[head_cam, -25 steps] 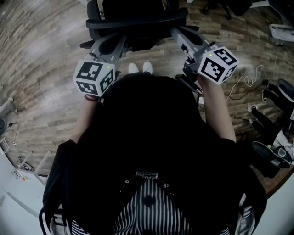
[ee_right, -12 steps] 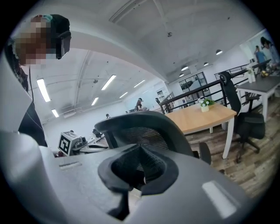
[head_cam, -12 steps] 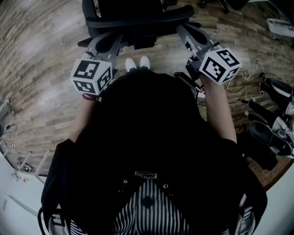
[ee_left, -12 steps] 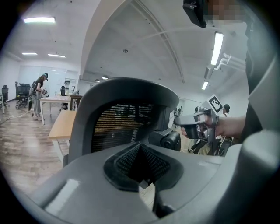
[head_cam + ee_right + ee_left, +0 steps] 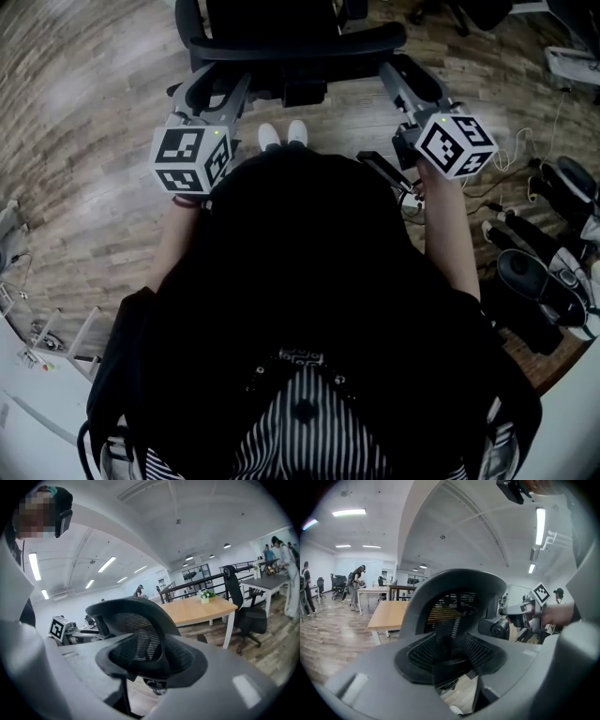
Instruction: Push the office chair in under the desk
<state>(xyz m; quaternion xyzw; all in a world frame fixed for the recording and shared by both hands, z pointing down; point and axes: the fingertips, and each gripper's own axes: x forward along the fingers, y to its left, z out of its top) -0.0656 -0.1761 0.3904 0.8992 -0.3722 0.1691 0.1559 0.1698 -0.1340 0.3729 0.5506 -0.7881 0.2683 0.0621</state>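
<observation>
both grippers at the back of the office chair, jaws parted

the office chair (image 5: 291, 42) stands on the wood floor (image 5: 94, 112) straight ahead of the person, its curved black back rail facing them and their white shoes (image 5: 284, 136) just behind it. the left gripper (image 5: 214, 89) reaches up to the left end of that rail and the right gripper (image 5: 405, 77) to the right end. both pairs of jaws have just been opening and now stand partly apart. each gripper view shows the mesh chair back just ahead through the gap, with no pad pressing on it. a wooden-topped desk (image 5: 201, 609) shows beyond the chair back; whether the seat is under it cannot be told. loose cables (image 5: 511, 164) lie on the floor to the right.
</observation>
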